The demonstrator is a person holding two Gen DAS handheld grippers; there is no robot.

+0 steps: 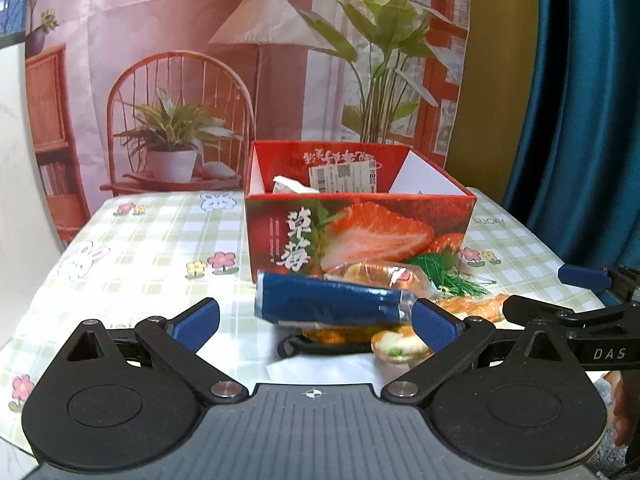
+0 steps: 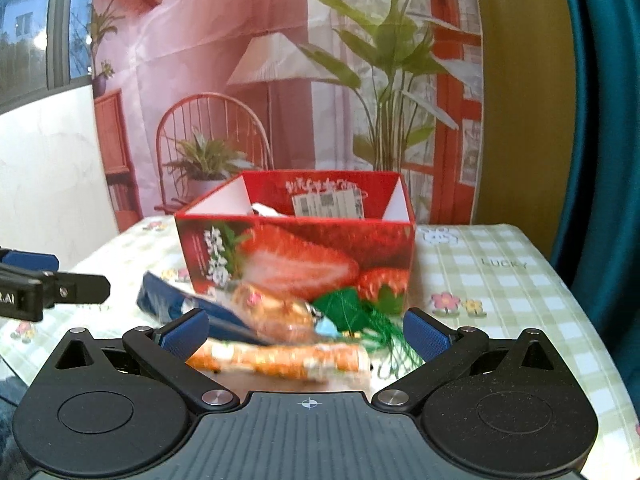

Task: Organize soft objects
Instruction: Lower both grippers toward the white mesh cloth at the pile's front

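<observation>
A red strawberry box (image 1: 360, 232) (image 2: 296, 256) stands open on the table, with white crumpled paper (image 1: 292, 186) inside. In front of it lies a pile: a blue packet (image 1: 328, 300) (image 2: 180, 300), a clear-wrapped bun (image 1: 380, 276) (image 2: 276, 308), a green tasselled piece (image 1: 448, 276) (image 2: 352, 308) and an orange-and-white wrapped stick (image 2: 280, 358) (image 1: 472, 306). My left gripper (image 1: 316, 322) is open, just short of the blue packet. My right gripper (image 2: 306, 334) is open, its fingers either side of the orange stick and pile.
A checked tablecloth (image 1: 140, 248) (image 2: 500, 292) with flower and rabbit prints covers the table. A printed room backdrop (image 1: 200, 80) hangs behind it, and a teal curtain (image 1: 580, 120) is at the right. A black strap (image 1: 304, 346) lies under the pile.
</observation>
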